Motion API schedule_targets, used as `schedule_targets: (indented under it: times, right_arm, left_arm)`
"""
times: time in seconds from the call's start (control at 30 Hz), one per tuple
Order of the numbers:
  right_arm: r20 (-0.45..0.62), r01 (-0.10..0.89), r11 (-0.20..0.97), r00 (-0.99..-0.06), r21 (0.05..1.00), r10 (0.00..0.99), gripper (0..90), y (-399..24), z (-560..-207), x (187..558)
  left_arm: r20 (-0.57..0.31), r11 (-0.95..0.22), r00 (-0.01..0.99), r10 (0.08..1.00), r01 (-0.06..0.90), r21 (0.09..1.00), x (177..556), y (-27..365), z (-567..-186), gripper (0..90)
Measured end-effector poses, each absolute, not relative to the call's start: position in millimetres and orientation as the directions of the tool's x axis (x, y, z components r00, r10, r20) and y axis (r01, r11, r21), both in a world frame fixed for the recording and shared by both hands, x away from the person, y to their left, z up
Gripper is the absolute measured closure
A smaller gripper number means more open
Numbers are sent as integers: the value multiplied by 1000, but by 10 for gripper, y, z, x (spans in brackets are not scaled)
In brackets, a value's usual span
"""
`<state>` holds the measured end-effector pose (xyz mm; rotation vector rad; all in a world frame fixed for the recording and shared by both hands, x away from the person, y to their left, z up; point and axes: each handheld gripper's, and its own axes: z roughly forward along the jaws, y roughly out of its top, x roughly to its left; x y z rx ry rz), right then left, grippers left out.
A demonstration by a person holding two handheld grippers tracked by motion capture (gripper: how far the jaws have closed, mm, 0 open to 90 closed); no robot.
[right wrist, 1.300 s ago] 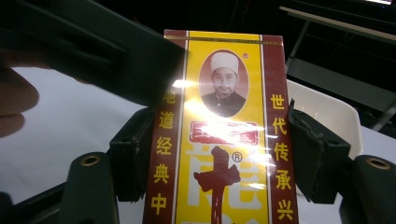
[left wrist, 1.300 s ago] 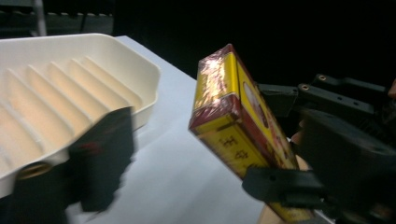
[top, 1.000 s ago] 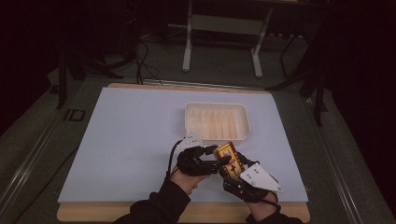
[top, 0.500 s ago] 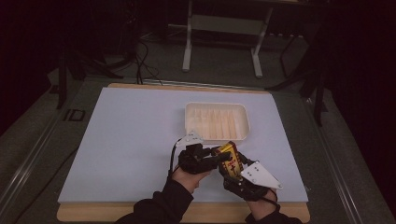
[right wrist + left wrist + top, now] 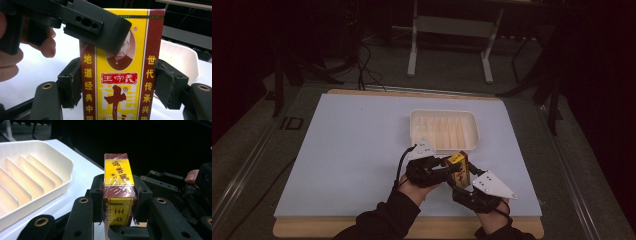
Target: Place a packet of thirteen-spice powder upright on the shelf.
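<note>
Overhead, both claws meet at the near middle of the bench [image 5: 337, 150], just near of the white ridged tray [image 5: 443, 131]. The left claw [image 5: 432, 167] and right claw [image 5: 462, 182] both sit against a yellow and dark red box [image 5: 459, 167], which is raised off the bench between them.

Seen from the left claw [image 5: 119, 202], its two black jaws are narrowed onto the box [image 5: 118, 180], pads pressed to its two narrow sides, so it holds the box firmly. The tray [image 5: 30, 180] lies to the left, and a fingertip [image 5: 191, 176] shows at the right.

From the right claw [image 5: 120, 87], the box [image 5: 122, 70] stands upright between the jaws. The left pad touches its edge; the right pad sits at the opposite edge, contact there unclear. The other claw crosses the box's top left corner, fingers [image 5: 47, 47] behind it.
</note>
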<state>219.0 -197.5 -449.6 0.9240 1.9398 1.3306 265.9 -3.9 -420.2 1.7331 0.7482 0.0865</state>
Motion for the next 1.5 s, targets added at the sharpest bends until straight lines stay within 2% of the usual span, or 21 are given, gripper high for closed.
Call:
schedule_targets:
  times: [0.2, 0.53, 0.63, 0.77, 0.87, 1.23, 1.5]
  right_arm:
    - [-73, 209, 231, -569, 950, 819, 298, -1999, -4463, 2203]
    - [-53, 254, 252, -599, 934, 799, 132, -2013, -4486, 2296]
    - [-84, 273, 300, -596, 914, 799, 120, -2022, -4535, 2323]
    - [-64, 294, 296, -602, 909, 796, 114, -2032, -4569, 2342]
    - [-53, 301, 285, -598, 910, 800, 109, -2052, -4557, 2351]
    - [-69, 256, 260, -577, 931, 814, 109, -2161, -4505, 2358]
    - [-106, 164, 226, -536, 960, 838, 110, -2248, -4420, 2298]
  left_arm:
    - [-292, -123, 796, 531, 413, 902, 2661, -80, -4150, 691]
    - [-244, -116, 793, 557, 366, 924, 2686, -62, -4021, 691]
    - [-220, -108, 780, 586, 344, 933, 2693, -30, -3935, 691]
    - [-153, -116, 748, 646, 295, 949, 2694, -10, -3826, 690]
    - [-136, -103, 711, 690, 282, 954, 2724, 10, -3783, 690]
    - [-58, -95, 589, 806, 226, 970, 2920, 133, -3825, 689]
    - [-85, -28, 481, 873, 222, 975, 3082, 244, -3834, 689]
